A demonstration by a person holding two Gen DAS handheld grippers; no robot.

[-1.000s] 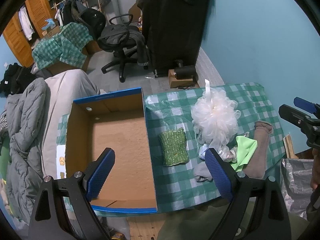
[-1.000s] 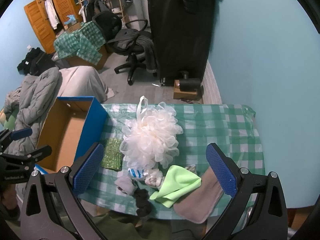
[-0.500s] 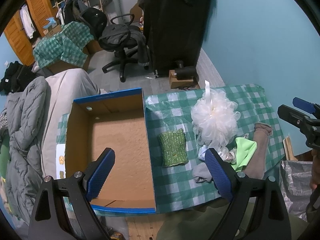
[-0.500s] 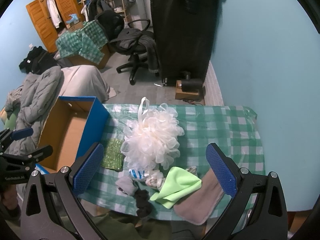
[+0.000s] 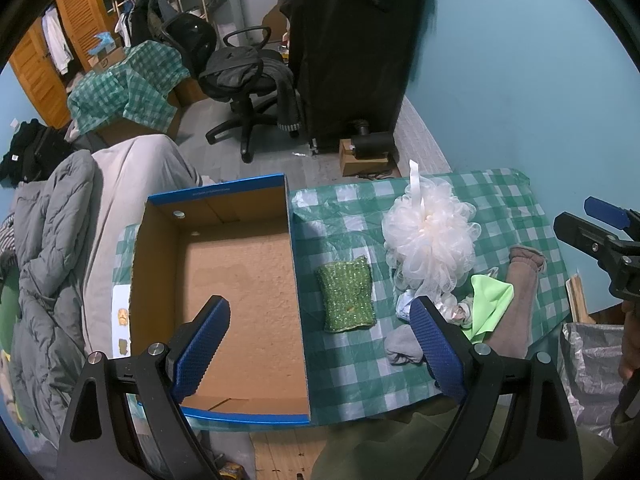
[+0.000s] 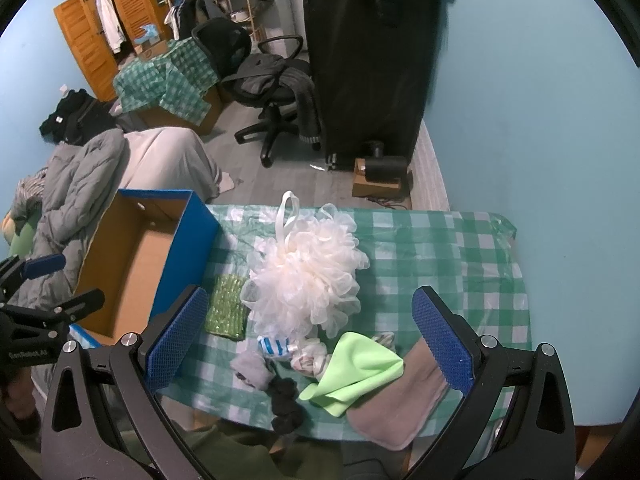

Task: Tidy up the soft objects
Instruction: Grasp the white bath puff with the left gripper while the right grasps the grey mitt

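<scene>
Little has moved since a second ago: both cameras have drifted only slightly, and the soft things lie where they lay. From the left wrist, the left gripper (image 5: 320,336) hangs with its blue fingers spread wide and nothing between them, above the near edge of the blue cardboard box (image 5: 224,196), whose brown inside holds nothing. Just right of the box, on the green checked tablecloth (image 5: 508,196), lies the green scrubbing pad (image 5: 347,300), flat and apart from the box wall. Beyond it sits the white bath pouf (image 5: 432,248), its ribbon loop standing up. Touching the pouf's near side is a small heap: a grey sock (image 5: 402,346), a lime cloth (image 5: 490,300) and a brown cloth (image 5: 520,292). The right gripper shows at the right edge. From the right wrist, the right gripper (image 6: 306,338) is likewise wide open and empty, above the heap; a black sock (image 6: 286,398) lies at the table's near edge, and the left gripper appears at far left beside the box.
</scene>
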